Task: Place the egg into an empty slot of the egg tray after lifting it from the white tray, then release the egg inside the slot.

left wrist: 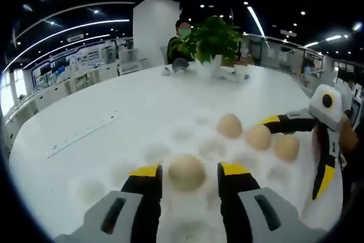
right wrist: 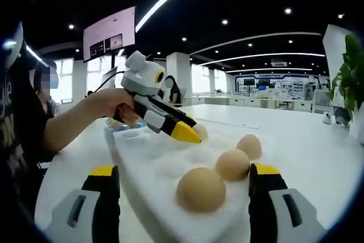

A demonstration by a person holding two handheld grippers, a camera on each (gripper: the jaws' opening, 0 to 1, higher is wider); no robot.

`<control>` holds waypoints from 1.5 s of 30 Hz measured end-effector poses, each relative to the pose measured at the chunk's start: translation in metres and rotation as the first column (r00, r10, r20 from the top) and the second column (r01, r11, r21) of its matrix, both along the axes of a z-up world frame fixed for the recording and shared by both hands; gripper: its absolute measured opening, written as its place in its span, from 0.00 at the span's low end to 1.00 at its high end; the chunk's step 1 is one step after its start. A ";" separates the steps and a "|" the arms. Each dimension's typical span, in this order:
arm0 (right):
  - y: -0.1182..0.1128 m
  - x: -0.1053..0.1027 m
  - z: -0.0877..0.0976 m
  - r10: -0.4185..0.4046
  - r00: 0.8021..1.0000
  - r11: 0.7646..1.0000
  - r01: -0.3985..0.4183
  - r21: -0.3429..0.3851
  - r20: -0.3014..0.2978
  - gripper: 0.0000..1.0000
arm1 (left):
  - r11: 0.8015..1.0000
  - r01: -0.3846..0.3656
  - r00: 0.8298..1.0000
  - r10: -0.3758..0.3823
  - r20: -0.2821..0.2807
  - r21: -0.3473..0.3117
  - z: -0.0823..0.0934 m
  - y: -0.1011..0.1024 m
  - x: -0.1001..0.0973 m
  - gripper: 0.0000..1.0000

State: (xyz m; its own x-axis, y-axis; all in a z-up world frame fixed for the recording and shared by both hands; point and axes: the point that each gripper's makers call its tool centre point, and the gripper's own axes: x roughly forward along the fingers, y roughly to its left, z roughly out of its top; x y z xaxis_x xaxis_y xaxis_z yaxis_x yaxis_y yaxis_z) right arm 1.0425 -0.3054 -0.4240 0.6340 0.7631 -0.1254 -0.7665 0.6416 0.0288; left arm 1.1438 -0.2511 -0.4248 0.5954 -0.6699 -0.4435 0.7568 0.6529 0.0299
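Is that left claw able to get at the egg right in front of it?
Probably yes: the left claw is open with the egg sitting between its yellow tips, nothing blocking.

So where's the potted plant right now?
In the left gripper view, the potted plant stands at the far end of the white table, beyond the eggs.

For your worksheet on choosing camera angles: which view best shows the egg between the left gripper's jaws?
The left gripper view: the egg sits centred between the left gripper jaws above the egg tray. In the right gripper view it peeks from behind a yellow tip.
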 end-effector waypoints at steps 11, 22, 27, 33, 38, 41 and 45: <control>0.000 -0.001 0.001 0.002 1.000 1.000 -0.002 0.013 0.001 0.97 | 0.999 -0.044 0.999 0.044 0.027 0.016 0.000 0.000 0.008 0.26; 0.000 -0.001 0.000 0.002 1.000 1.000 -0.002 -0.004 0.003 0.97 | 0.996 -0.066 0.997 0.068 0.042 -0.056 0.031 0.015 0.006 0.26; 0.000 -0.001 0.000 0.001 1.000 1.000 -0.001 -0.007 0.003 0.98 | 0.994 -0.086 0.995 0.089 0.046 -0.063 0.034 0.020 0.003 0.26; 0.001 -0.001 -0.001 0.000 1.000 1.000 0.000 -0.018 0.000 0.98 | 0.993 -0.094 0.994 0.097 0.049 -0.070 0.037 0.028 -0.006 0.26; 0.001 0.000 -0.001 -0.007 1.000 1.000 0.007 -0.020 -0.003 0.98 | 0.992 -0.101 0.993 0.105 0.052 -0.070 0.042 0.039 -0.005 0.25; 0.001 0.000 -0.002 -0.010 1.000 1.000 0.010 -0.023 -0.003 0.98 | 0.991 -0.111 0.992 0.115 0.054 -0.077 0.044 0.044 -0.008 0.26; 0.001 0.000 -0.002 -0.012 1.000 1.000 0.012 -0.027 -0.004 0.98 | 0.989 -0.125 0.990 0.130 0.058 -0.080 0.046 0.054 -0.009 0.26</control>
